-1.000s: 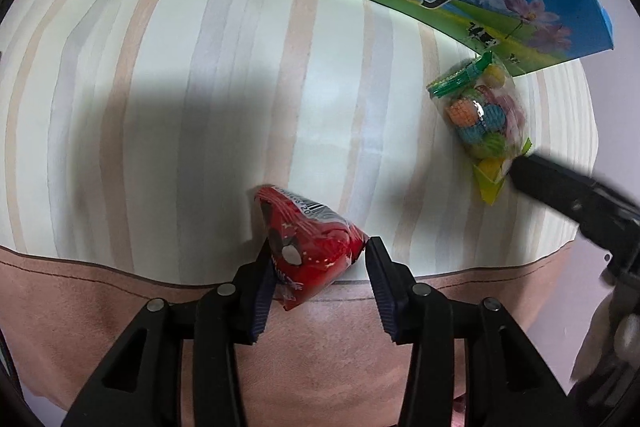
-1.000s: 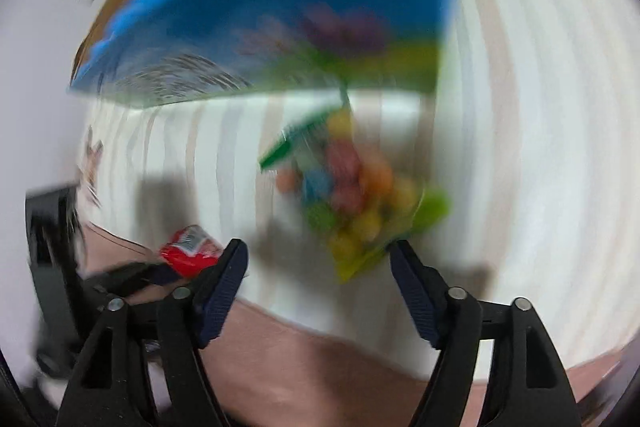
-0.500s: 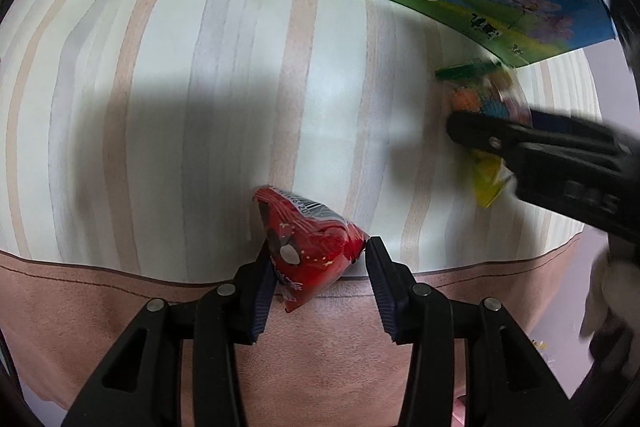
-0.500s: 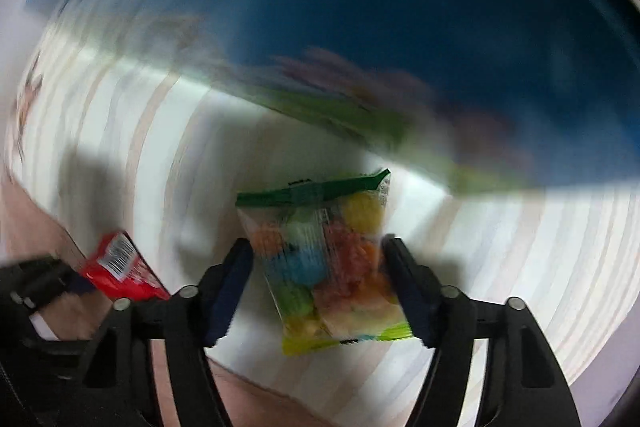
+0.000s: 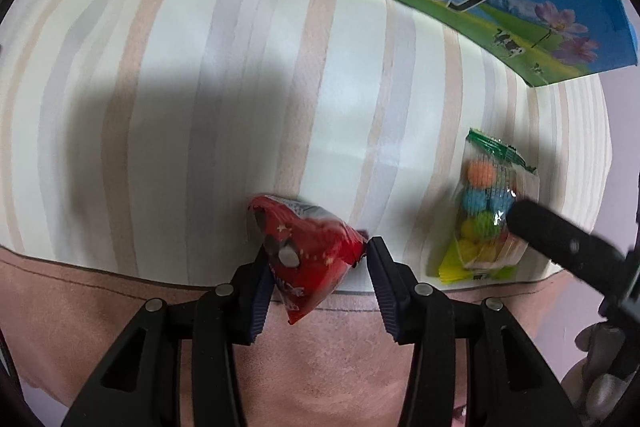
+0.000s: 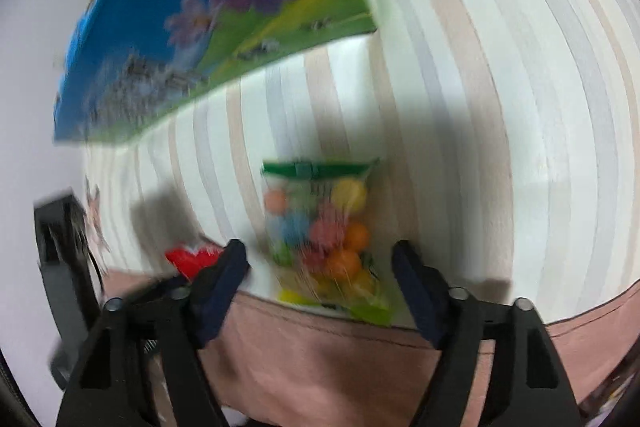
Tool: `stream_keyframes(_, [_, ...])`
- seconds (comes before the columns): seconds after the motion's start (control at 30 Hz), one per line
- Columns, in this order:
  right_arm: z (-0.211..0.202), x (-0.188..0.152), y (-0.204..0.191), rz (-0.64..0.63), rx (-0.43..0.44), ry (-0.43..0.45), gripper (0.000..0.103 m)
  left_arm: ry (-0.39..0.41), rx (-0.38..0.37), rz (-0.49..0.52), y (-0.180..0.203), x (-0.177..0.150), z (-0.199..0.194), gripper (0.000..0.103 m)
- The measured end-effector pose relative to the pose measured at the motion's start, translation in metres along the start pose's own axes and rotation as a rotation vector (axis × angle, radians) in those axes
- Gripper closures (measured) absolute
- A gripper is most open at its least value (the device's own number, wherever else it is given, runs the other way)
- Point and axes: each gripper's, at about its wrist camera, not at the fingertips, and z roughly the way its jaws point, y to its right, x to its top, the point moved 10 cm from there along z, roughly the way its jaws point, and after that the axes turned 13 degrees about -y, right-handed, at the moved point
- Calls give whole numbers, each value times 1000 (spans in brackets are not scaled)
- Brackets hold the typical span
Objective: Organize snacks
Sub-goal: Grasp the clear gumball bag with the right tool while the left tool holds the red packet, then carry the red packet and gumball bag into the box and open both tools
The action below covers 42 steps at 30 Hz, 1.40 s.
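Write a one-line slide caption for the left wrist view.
Left gripper pinches a red snack packet while a candy bag lies nearby.

Ahead of your left gripper (image 5: pixel 316 259) the counter (image 5: pixel 180 115) wears a cloth striped in cream, grey and beige, with a plain pinkish-brown border (image 5: pixel 340 355) hanging beneath the fingers; a broad shadow (image 5: pixel 200 99) falls across it, and a pale wall (image 6: pixel 32 87) shows at your right gripper's left
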Motion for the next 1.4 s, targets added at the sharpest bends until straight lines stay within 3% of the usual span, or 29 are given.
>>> stream_keyframes(0.1, [26,11,-12,-30,-90,10,24,45,96,26,-3,2,-7,60])
stream_keyframes(0.2, [36,14,-14,-34,-153,21,22,37,79,19,-7,5,-7,59])
stream_keyframes(0.3, [45,16,-15,-17,-163,37,22,20,7,-14,-15,12,-7,55])
stream_keyframes(0.43, [60,13,-28,-20,-166,43,23,9,-166,-124,-34,20,-8,52])
stream_keyframes(0.5, [69,11,-34,-28,-176,45,23,8,-190,-149,-39,22,-9,53])
stream_keyframes(0.57, [81,6,-40,-36,-184,49,23,13,-146,-125,-41,21,-9,55])
stream_keyframes(0.67, [89,-5,-52,-51,-205,52,26,35,-46,-98,-33,18,-12,65])
stream_keyframes(0.73, [88,-12,-52,-59,-211,57,36,53,-26,-95,-34,17,-14,67])
stream_keyframes(0.8, [87,-22,-54,-55,-192,62,44,70,-10,-89,-32,16,-19,67])
stream_keyframes(0.87, [83,-31,-53,-44,-144,72,45,102,28,-73,-31,9,-27,67])
stream_keyframes(0.9, [82,-36,-53,-40,-125,71,45,108,108,-55,-37,8,-32,67])
stream_keyframes(1.0, [81,-49,-55,-34,-81,75,46,132,157,-20,-35,3,-43,67])
stream_keyframes(1.2, [78,-72,-65,-19,22,82,47,176,185,18,-17,5,-78,67])
stream_keyframes(1.4, [38,-73,-87,-56,97,124,49,238,146,49,1,4,-129,67])
